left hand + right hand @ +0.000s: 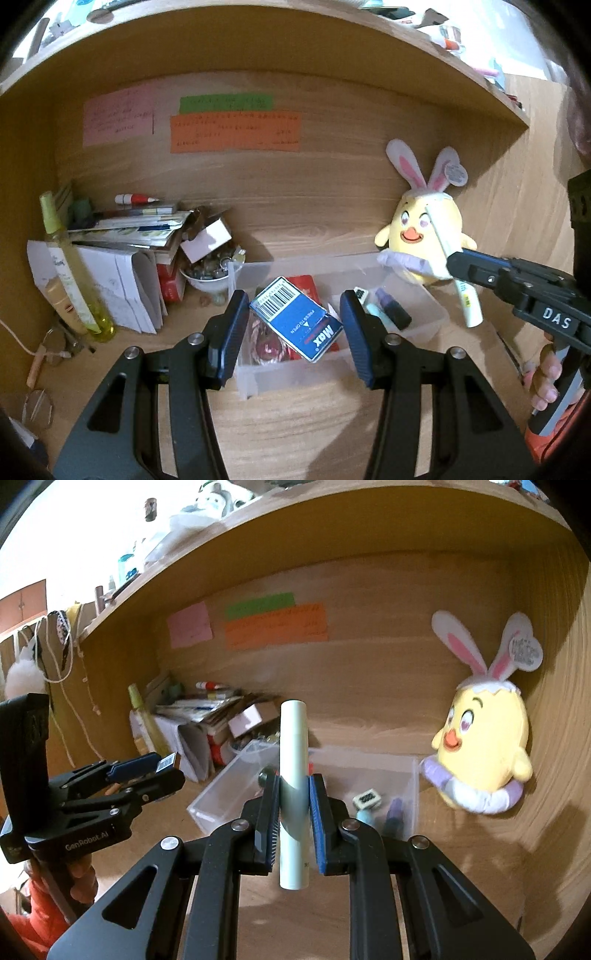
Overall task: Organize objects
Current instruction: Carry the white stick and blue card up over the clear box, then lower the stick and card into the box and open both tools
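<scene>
A clear plastic bin [424, 314] sits on the wooden desk and holds small items; it also shows in the right wrist view [207, 805]. My left gripper [295, 332] is above its left part, jaws wide apart. A blue "Max" staple box [299, 321] lies tilted between the fingers, touching neither pad. In the right wrist view the left gripper [155, 766] has the box's barcode end [166, 762] at its tips. My right gripper [293, 812] is shut on a pale green tube [293, 775], held upright. It also shows in the left wrist view [448, 258], right of the bin.
A yellow chick plush with rabbit ears [424, 240] leans against the back wall right of the bin. A pile of books and papers [125, 258], a yellow-green bottle [70, 273] and a white bowl of trinkets [208, 277] crowd the left. Coloured notes [232, 125] hang on the wall.
</scene>
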Tool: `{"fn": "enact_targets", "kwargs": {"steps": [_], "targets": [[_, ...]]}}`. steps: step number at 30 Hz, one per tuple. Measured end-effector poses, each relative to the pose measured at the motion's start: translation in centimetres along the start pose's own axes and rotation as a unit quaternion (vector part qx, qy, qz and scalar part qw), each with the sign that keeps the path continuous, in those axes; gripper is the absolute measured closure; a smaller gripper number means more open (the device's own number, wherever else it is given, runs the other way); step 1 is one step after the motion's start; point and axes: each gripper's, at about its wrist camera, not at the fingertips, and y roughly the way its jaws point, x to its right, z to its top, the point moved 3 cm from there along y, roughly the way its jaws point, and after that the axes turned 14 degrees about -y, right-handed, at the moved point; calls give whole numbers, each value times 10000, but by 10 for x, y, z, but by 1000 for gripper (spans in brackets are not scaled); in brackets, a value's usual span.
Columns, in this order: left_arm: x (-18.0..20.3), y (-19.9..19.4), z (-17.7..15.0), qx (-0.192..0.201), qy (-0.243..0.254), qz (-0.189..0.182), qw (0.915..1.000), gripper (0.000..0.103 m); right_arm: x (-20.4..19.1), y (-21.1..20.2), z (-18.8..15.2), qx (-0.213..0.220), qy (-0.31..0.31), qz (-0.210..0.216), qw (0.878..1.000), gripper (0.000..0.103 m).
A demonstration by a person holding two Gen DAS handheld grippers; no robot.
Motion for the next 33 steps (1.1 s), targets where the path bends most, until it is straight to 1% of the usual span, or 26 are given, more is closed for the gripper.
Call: {"fn": "enact_targets", "kwargs": {"steps": [5, 9, 13, 23, 30, 33], "targets": [[-2, 18, 6, -102, -76, 20, 9999, 52, 10, 4, 11, 72, -43, -140, 9999, 89], [-4, 35, 6, -219, -77, 95, 9997, 52, 17, 15, 14, -9, -77, -235, 9997, 89], [-7, 51, 4, -359, -82, 139, 9992, 52, 20, 32, 11, -201, -169, -314, 9992, 89], [-6, 86, -4, -668, 81, 233, 9975, 52, 32, 83, -9, -748, -69, -254, 9969, 89], [-10, 108, -13, -906, 80, 265, 9955, 52, 34, 109, -22, -1042, -42, -258, 9942, 89], [-12, 115, -18, -1024, 73, 220, 9945, 52, 32, 116, -26, -1144, -82, -283, 9930, 89]]}}
